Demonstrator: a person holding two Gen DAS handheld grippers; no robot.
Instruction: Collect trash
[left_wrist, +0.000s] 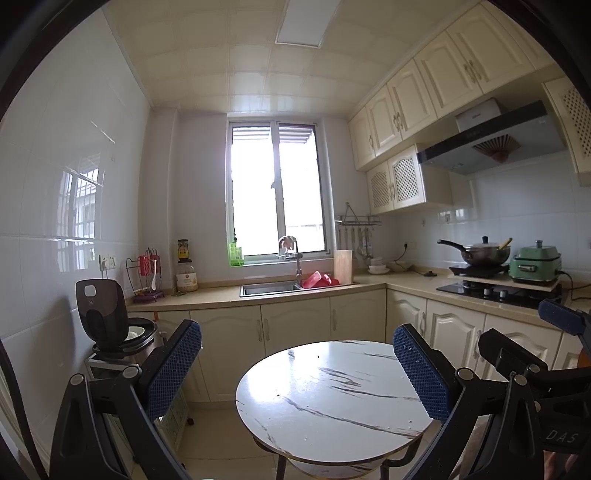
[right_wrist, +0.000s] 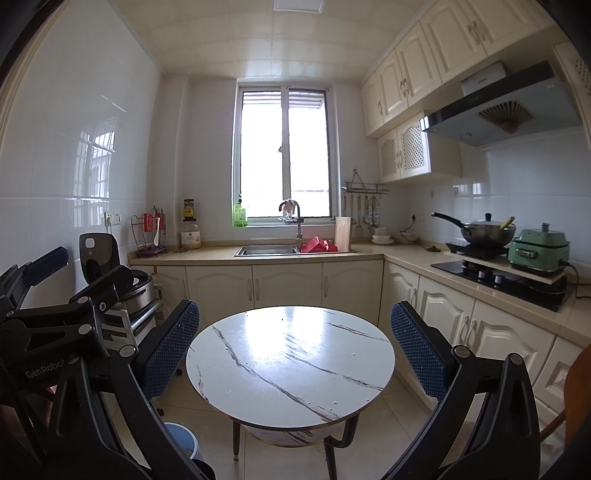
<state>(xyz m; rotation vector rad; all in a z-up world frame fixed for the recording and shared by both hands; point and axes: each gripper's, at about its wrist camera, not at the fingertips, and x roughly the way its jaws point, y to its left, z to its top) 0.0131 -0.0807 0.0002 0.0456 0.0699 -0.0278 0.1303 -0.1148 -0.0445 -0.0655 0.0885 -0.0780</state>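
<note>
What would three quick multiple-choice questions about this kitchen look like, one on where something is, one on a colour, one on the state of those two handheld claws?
1. Where is the black pan?
A. in the sink
B. on a burner on the right counter
C. on the round table

2. What colour is the cooker beside the pan?
A. green
B. red
C. white

3. How are the left gripper and right gripper?
A. both open, empty
B. both shut on trash
C. one holds a cup

Answers: 1 B, it sits on the burner by the wall; 2 A, its body is pale green; 3 A, the blue pads stand wide apart with only the round table between them.
</note>
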